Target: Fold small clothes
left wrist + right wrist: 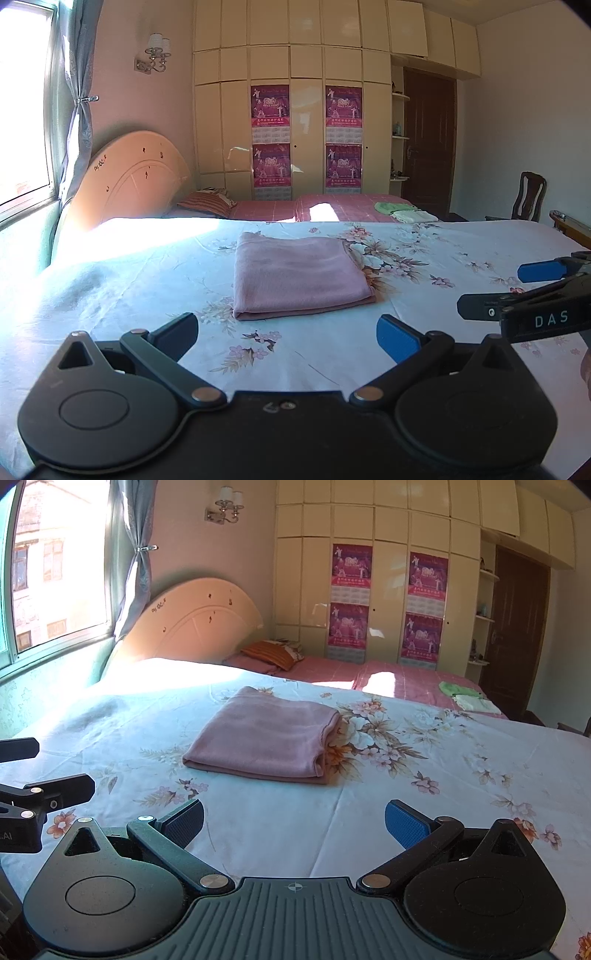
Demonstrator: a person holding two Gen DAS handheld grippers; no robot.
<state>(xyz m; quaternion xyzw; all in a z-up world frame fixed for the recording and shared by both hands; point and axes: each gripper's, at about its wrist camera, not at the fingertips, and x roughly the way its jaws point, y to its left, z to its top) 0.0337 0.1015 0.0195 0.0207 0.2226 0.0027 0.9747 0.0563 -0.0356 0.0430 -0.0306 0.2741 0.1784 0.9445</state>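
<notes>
Two wide-apart grippers, left gripper (287, 332) and "DAS"-lettered right gripper (294, 819), before folded pink garment (299, 275) on floral bedsheet (443, 332).

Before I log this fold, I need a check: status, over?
Left gripper open, empty. Right gripper open, empty. Pink garment folded flat on the floral sheet, untouched. Nothing in the way.

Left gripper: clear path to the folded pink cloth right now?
Probably yes. The left gripper is open and empty, aimed at the folded pink cloth. Only bare floral bedsheet lies between; the right gripper sits off to the side.
</notes>
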